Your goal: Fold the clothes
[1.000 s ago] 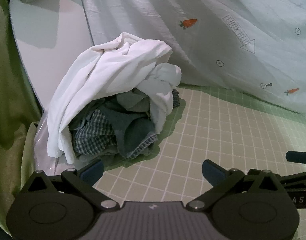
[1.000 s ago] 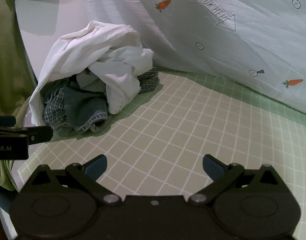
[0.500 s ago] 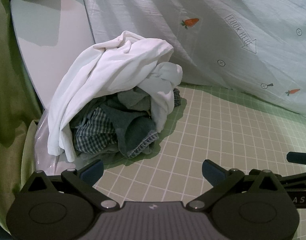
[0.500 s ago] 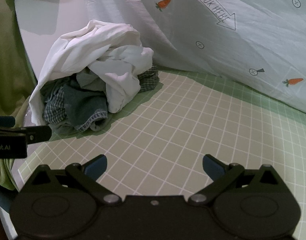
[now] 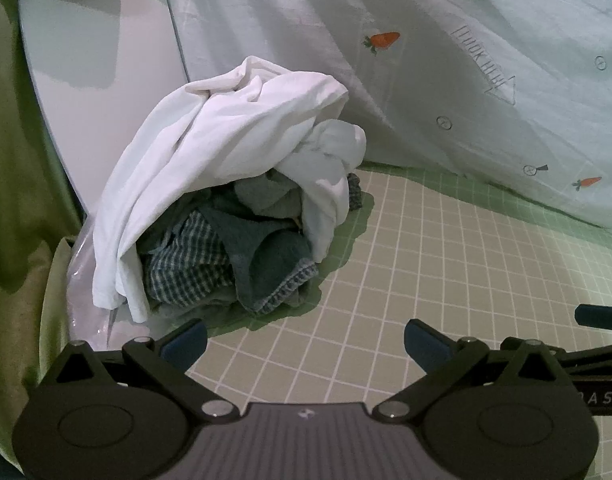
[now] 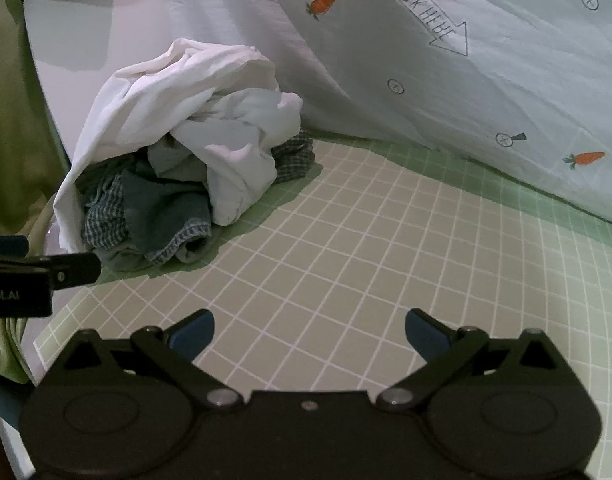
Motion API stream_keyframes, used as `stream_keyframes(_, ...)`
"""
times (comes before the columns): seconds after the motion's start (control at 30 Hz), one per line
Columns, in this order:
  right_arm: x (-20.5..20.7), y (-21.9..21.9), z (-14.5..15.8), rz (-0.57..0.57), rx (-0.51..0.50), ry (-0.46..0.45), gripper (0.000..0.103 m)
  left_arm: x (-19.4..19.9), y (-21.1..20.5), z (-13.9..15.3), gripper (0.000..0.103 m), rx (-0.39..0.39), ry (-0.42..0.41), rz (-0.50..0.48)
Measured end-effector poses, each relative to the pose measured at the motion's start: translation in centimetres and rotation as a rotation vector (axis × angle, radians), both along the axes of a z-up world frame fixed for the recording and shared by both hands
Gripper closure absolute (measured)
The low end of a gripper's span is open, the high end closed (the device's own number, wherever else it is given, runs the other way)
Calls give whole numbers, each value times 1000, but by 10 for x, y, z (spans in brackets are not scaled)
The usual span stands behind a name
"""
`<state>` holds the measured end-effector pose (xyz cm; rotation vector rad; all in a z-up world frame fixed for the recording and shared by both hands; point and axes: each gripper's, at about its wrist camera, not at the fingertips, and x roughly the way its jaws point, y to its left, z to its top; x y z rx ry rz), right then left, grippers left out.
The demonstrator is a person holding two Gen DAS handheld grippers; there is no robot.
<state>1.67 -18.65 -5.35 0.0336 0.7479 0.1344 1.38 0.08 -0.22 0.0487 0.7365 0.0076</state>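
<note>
Left hand-held gripper (image 5: 306,338) sits low at six o'clock in its own view, jaws spread wide, nothing between the blue fingertips (image 5: 185,340), hovering over the gridded mat (image 5: 426,260). Right hand-held gripper (image 6: 310,330) is the same story: jaws wide apart, empty, blue fingertips (image 6: 193,330) over bare grid squares. From the right wrist view the left tool's black body pokes in at nine o'clock, level with the near foot of the heap. Moving outward, the clothes pile (image 5: 233,200) lies at about eleven o'clock from the left gripper and ten o'clock from the right, close to the left one, farther from the right. A white garment (image 5: 225,132) drapes over the top and down the left flank; under it a checked cloth (image 5: 185,264) and a dark blue-grey knit piece (image 5: 273,264) with a ribbed hem spill toward the grippers. The pile straddles the mat's left edge, its left side resting on the pale bench (image 5: 101,80). From twelve through three o'clock the mat lies open up to its far edge, where the carrot-print sheet (image 6: 466,80) hangs down to meet it. Green fabric (image 5: 17,200) borders the bench's edge at nine o'clock.
</note>
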Motion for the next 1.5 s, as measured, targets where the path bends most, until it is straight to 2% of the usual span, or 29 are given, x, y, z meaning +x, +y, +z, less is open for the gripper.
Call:
stream_keyframes(0.37,20,6,4,11,6,22,0,19,21,11,0,-18,3,54)
stream_keyframes(0.5,50,17,20,30,-6,-22,0,42,41,30,0,0,-49,98)
stream_keyframes(0.77,149,50,73,64,9,-153,0,123,103,82,0,-8,-211,190)
stream_keyframes(0.9,212,73,91,51,58,-177,1,180,118,85,1,-19,-201,179)
stream_keyframes(1.0,260,89,94,49,102,-153,8,220,125,81,4,-25,-174,153)
stream_keyframes(1.07,288,97,89,33,140,-117,15,244,129,77,18,-32,-153,134)
stream_keyframes(1.1,301,98,83,14,176,-85,19,252,130,72,22,-41,-135,119)
stream_keyframes(1.17,320,99,72,-12,252,-18,34,261,134,64,43,-56,-118,116)
stream_keyframes(1.2,326,99,66,-12,293,5,39,264,137,60,48,-63,-114,120)
stream_keyframes(1.23,331,98,60,-13,334,27,50,267,139,57,58,-67,-113,127)
stream_keyframes(1.27,333,97,57,-3,371,33,63,267,140,56,78,-57,-118,144)
stream_keyframes(1.3,333,98,57,14,395,19,69,267,140,55,88,-34,-124,167)
stream_keyframes(1.33,330,99,59,32,391,-7,84,267,141,55,91,-20,-133,182)
stream_keyframes(1.37,324,99,64,45,373,-46,89,266,142,58,96,-20,-145,187)
stream_keyframes(1.4,318,99,69,59,355,-85,94,264,142,62,96,-18,-161,199)
stream_keyframes(1.5,300,96,86,91,323,-200,97,256,142,76,99,-12,-208,237)
